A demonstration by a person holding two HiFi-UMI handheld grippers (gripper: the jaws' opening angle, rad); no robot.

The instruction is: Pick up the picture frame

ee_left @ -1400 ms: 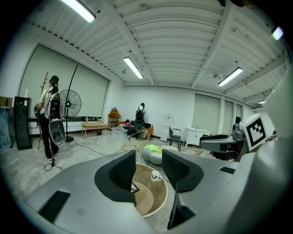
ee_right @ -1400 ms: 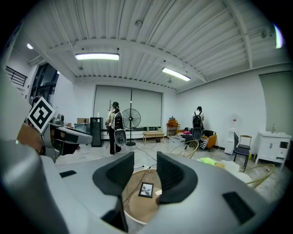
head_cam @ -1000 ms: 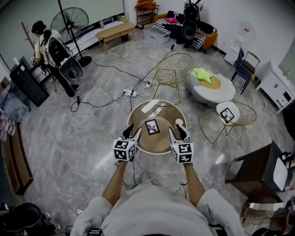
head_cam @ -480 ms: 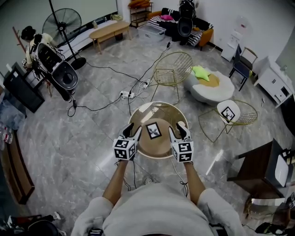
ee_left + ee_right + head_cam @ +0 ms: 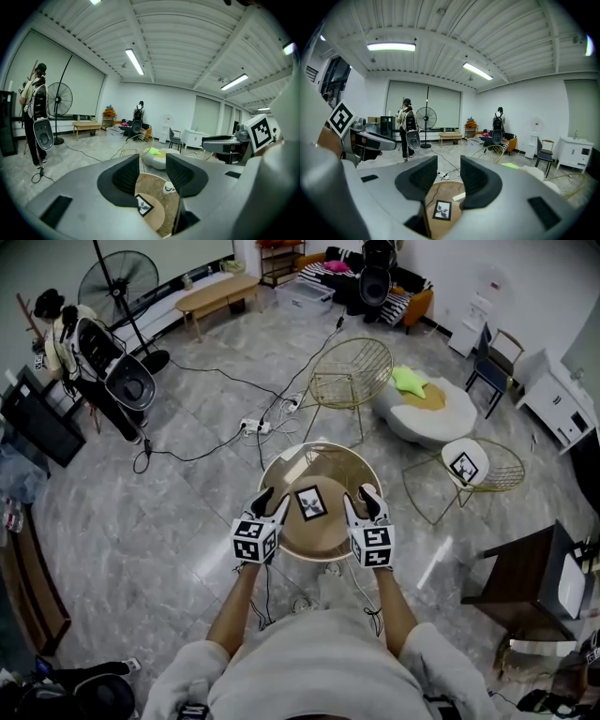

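The picture frame [image 5: 310, 502], a small black-edged frame with a dark print on white, lies flat on the wooden middle of a round glass-rimmed table [image 5: 281, 468]. My left gripper [image 5: 267, 506] hovers open just left of the frame, and my right gripper [image 5: 361, 503] hovers open just right of it; neither touches it. A white cup [image 5: 368, 490] stands by the right gripper. In the left gripper view the frame [image 5: 144, 205] shows below the open left gripper [image 5: 152, 173]. In the right gripper view the frame [image 5: 442, 210] lies below the open right gripper [image 5: 449, 176].
A gold wire chair [image 5: 352, 381] stands behind the table, another with a white cushion [image 5: 469, 470] to the right. A white pouf [image 5: 427, 413] and a dark side table [image 5: 525, 577] are on the right. Cables and a power strip [image 5: 253, 426] cross the floor. A person [image 5: 66, 329] stands far left.
Both grippers stay open on either side of the frame. The head view has drifted a little, so the room slides up and left; the person at far left has shifted.
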